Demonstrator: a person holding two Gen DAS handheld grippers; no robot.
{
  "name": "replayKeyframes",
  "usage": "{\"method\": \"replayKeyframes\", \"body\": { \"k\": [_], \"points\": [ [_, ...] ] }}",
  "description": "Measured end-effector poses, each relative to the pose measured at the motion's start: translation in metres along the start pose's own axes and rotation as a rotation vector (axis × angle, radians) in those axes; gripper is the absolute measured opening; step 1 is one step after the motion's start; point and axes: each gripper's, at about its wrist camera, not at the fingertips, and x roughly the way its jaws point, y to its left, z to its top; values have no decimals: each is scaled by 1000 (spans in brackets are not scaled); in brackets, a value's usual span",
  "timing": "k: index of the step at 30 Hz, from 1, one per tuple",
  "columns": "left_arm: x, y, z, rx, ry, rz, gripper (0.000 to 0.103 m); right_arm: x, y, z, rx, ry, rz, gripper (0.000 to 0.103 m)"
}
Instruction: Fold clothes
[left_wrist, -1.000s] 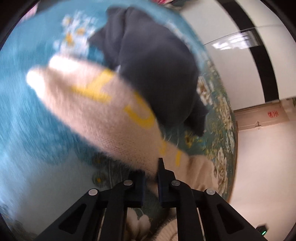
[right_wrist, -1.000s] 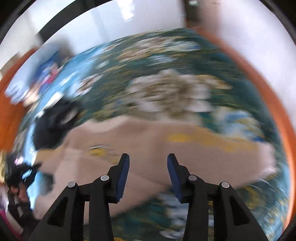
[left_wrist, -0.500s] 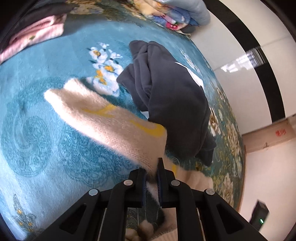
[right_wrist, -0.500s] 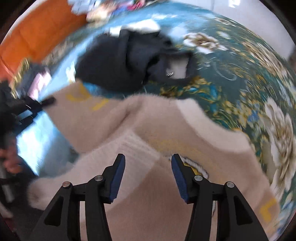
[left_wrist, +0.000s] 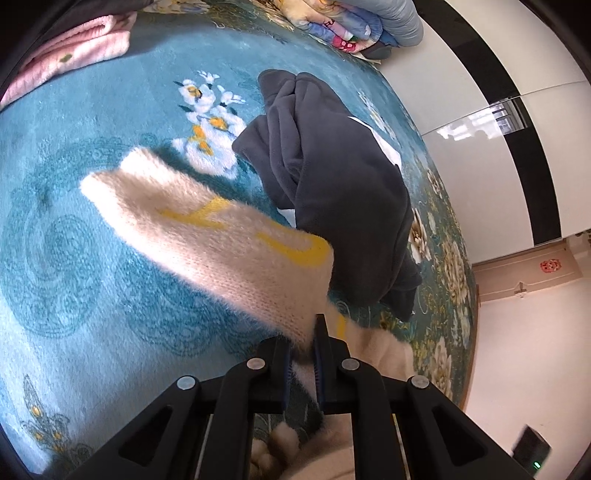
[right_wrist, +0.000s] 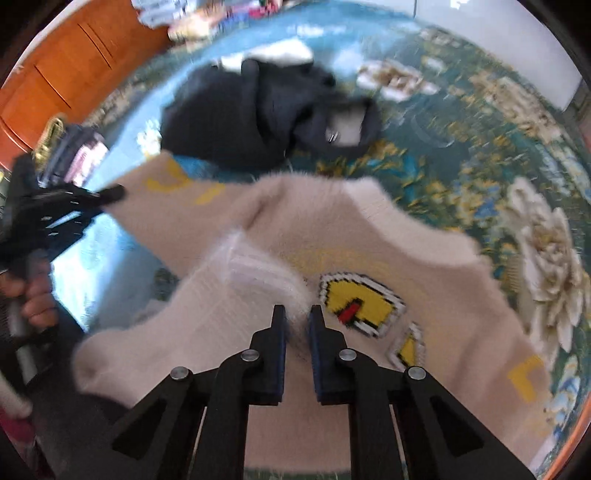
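Observation:
A fuzzy cream sweater with yellow marks (right_wrist: 369, 258) lies on a teal flowered carpet (left_wrist: 74, 258). My left gripper (left_wrist: 302, 343) is shut on its sleeve (left_wrist: 221, 236), which stretches away to the upper left. My right gripper (right_wrist: 296, 325) is shut on the sweater's ribbed hem (right_wrist: 236, 295), beside a yellow knitted figure (right_wrist: 362, 302). The left gripper also shows in the right wrist view (right_wrist: 107, 194), pinching the sleeve at the left.
A crumpled dark garment (left_wrist: 332, 177) lies on the carpet just beyond the sweater. A pink garment (left_wrist: 70, 51) sits at the far left. Folded bedding (left_wrist: 362, 26) is stacked at the carpet's far edge. An orange wooden cabinet (right_wrist: 74, 66) stands behind.
My right gripper has dropped onto the sweater and closed on its hem. My left gripper stays shut on the sleeve, which has settled lower over the carpet.

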Motion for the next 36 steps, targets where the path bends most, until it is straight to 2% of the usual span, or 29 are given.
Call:
{"method": "replayKeyframes", "body": {
  "k": [3,7,11,14,16,18,22,25,27,28,30,34,36],
  "points": [
    [-3,1,1,-4,8,-11,11,-48,-4,-19,34,-83,-30,11],
    [-6,2,0,-16,22,-17,11,-102,-7,-69,63,-141,-94,11],
    [-9,0,0,-5,30,-11,11,-109,-16,-144,146,-49,-137,11],
    [-11,-1,-1,2,39,-1,11,-89,-27,-206,246,66,-125,11],
    [-14,-3,-2,12,42,5,11,-73,-30,-236,307,116,-100,12],
    [-17,-4,-3,23,40,7,11,-65,-31,-252,336,131,-80,13],
    [-22,-5,-3,26,34,13,11,-72,-42,-255,323,154,-84,16],
    [-22,-9,-5,41,30,35,11,-90,-63,-254,343,98,-116,18],
    [-22,-13,-7,58,27,51,11,-96,-91,-244,440,11,-113,30],
    [-22,-14,-7,65,25,58,11,-94,-105,-239,511,-38,-80,34],
    [-23,-15,-7,76,24,73,11,-81,-130,-227,641,-133,27,51],
    [-21,-12,-7,68,28,98,11,-37,-169,-202,875,-242,184,53],
    [-17,-8,-6,41,31,96,11,-15,-187,-195,981,-273,188,53]
  ]
}}
